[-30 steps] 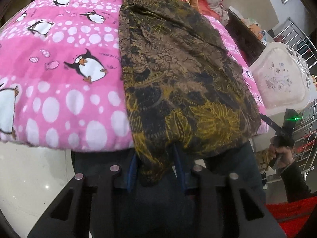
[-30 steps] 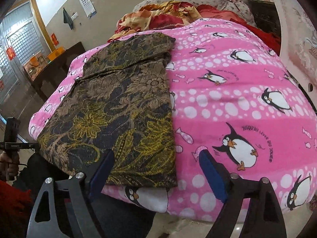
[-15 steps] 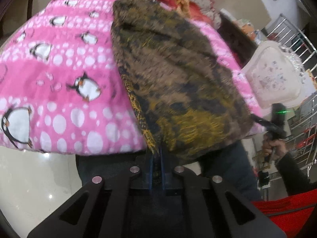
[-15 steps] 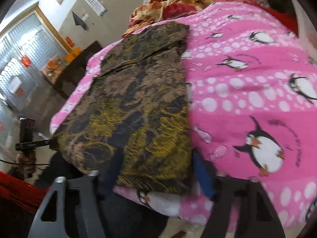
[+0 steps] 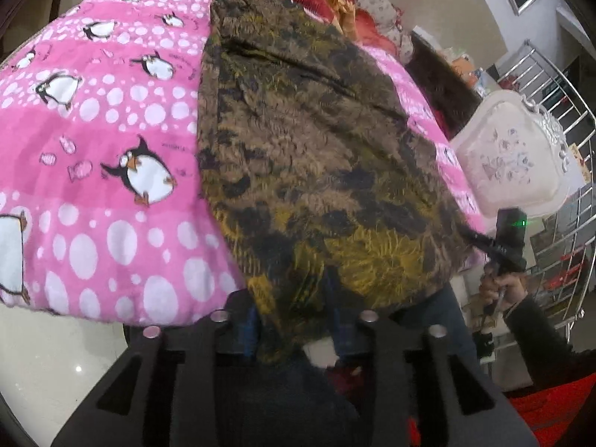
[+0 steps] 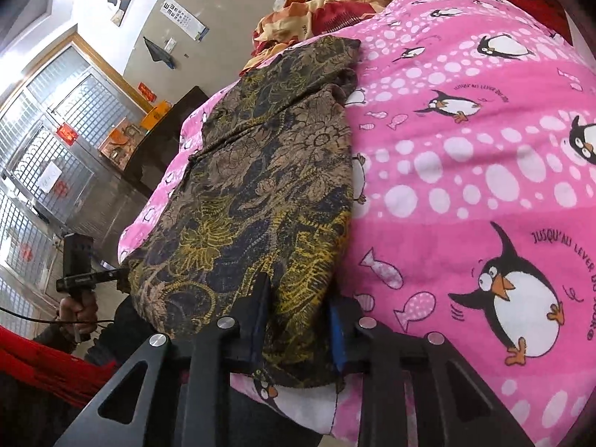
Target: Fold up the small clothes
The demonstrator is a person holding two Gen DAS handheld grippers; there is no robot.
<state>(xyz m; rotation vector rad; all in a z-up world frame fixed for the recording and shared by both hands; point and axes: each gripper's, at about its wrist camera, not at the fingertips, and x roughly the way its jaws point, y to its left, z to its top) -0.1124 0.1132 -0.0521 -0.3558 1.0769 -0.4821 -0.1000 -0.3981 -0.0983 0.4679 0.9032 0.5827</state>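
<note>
Garment: a brown, black and yellow floral-print garment [image 5: 313,156] lies lengthwise on a bed, on top of a pink penguin blanket [image 5: 93,156]; its near hem hangs over the blanket's front edge.
Left gripper [image 5: 292,320]: jaws a little apart, with the garment's near-left hem corner between the blue pads [image 5: 249,326]; whether they pinch it I cannot tell, as the view is blurred.
Right gripper [image 6: 298,329]: jaws straddle the garment's near-right hem corner, cloth filling the gap between the blue pads [image 6: 337,331]; a firm clamp cannot be confirmed.
Garment, right view [image 6: 260,193]: a fold crosses it diagonally near the far end.
Right hand [image 5: 501,287]: seen from the left camera, gripping its tool's handle.
Far end of bed: red-and-orange bedding [image 6: 316,7] is bunched beyond the garment.
</note>
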